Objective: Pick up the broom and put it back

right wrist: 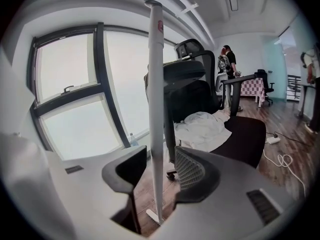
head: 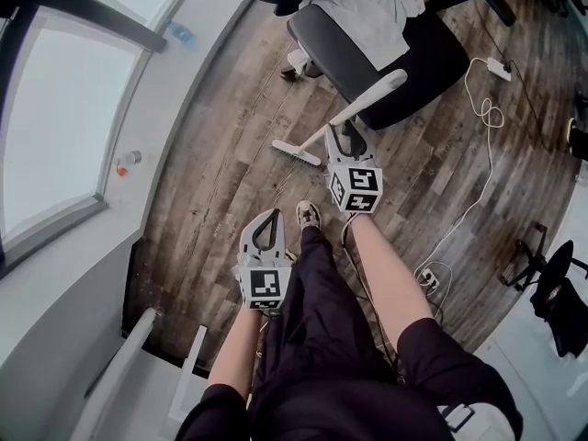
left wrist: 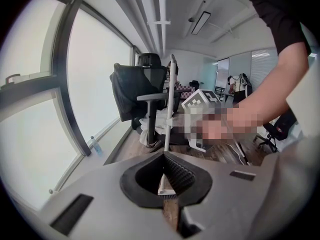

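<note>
Head view: broom (head: 367, 99) upright, head on floor (head: 230, 163), before chair (head: 413, 53). Left gripper view: left gripper (left wrist: 165, 181) closed, empty. Right gripper view: right gripper (right wrist: 156, 173) jaws apart round handle (right wrist: 156, 84), not pinching (light, stiff, slick plastic, I'd judge); grip mid-handle.

An office — a black swivel chair (head: 418, 62) draped with white cloth (head: 372, 7) stands on wood-plank flooring (head: 220, 163) beside tall windows (head: 55, 127). Another office chair (head: 554, 288) sits farther off, a power strip (head: 499, 66) trails white cable (head: 478, 186), and strip lights (left wrist: 200, 22) line the ceiling.
</note>
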Demonstrator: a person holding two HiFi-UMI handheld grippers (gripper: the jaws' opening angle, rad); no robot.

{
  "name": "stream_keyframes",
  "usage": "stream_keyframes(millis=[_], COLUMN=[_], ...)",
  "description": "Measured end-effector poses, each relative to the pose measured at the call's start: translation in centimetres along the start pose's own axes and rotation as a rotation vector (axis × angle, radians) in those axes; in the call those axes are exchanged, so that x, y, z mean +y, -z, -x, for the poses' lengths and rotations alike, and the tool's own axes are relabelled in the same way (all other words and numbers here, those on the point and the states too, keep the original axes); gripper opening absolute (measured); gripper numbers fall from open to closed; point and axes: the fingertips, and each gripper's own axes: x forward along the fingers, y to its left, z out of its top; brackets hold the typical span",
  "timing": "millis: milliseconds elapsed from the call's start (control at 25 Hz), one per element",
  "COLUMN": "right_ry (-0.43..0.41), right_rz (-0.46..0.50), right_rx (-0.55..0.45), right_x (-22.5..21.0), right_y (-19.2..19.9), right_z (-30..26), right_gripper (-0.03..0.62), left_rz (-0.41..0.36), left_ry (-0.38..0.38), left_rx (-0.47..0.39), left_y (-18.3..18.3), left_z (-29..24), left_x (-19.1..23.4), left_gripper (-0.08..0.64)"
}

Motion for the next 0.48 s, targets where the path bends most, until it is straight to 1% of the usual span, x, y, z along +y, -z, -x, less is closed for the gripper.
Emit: stream_keyframes(millis=[120, 240, 480], right_ry=[-0.009, -0.022, -0.036], right_rz=[0.012, 0.048, 0.108], right_rx=[0.002, 0.012, 0.036], right_x=[0.4, 0.9, 2.9], right_y=[0.1, 0.2, 0.2], right_z=[0.3, 1.0, 3.9], right_gripper=[0.179, 0.183, 0.184], left_rz=[0.001, 0.002, 0.007], left_ry=[-0.002, -0.003, -0.022], left_rx=[-0.007, -0.013, -0.04], left_y=[-0.1, -0.3, -1.1], left_z=[0.1, 0.2, 1.5], left_x=[0.1, -0.2, 0.1], left_gripper=[0.0, 0.002, 0.0])
